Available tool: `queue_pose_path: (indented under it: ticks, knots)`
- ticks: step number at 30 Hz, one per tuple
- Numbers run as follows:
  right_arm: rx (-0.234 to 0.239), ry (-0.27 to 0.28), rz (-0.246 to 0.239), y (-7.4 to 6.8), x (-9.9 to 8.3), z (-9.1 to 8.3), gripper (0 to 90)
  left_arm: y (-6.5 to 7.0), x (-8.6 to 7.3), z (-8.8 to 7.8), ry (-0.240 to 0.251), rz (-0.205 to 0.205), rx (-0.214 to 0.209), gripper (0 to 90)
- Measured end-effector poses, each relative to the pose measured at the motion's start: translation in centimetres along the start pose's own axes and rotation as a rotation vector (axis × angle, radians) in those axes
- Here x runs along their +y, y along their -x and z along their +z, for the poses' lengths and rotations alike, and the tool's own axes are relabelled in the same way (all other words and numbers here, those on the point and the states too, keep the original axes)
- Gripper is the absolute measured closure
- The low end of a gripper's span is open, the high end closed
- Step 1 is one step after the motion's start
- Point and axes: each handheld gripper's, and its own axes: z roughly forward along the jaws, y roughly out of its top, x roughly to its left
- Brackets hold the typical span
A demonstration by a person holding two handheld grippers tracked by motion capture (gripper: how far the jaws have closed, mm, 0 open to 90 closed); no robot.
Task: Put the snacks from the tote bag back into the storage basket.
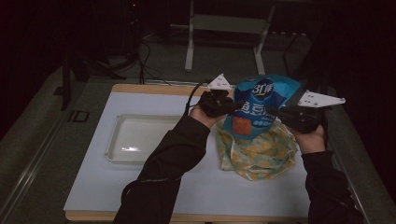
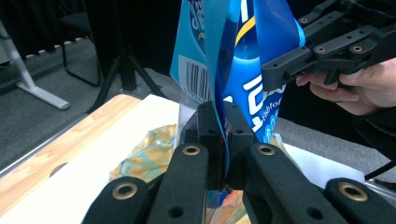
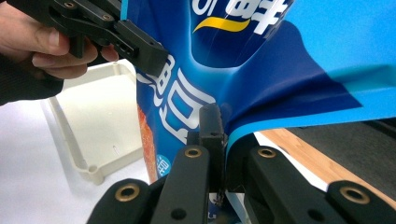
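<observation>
Above the white tabletop, your left claw and right claw each pinching the glossy blue pouch upright, crumpled patterned cloth beneath, shallow white tray well left.

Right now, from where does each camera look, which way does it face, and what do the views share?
High view: above the table, looking forward and down; both sleeves enter below.
Left gripper view: on the left gripper, facing the blue snack bag; right hand beyond.
Right gripper view: on the right gripper, facing the white tray.
All share the bag.
</observation>
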Motion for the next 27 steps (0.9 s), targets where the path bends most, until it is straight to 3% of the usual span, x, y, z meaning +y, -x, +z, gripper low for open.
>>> queue_pose_path:
  ticks: [27]
  knots:
    - [0.084,0.006,-0.062,-4.2,4.2,5.3,89.2,-1.8,-1.3,-7.9,0.005,-0.009,0.066,89.5]
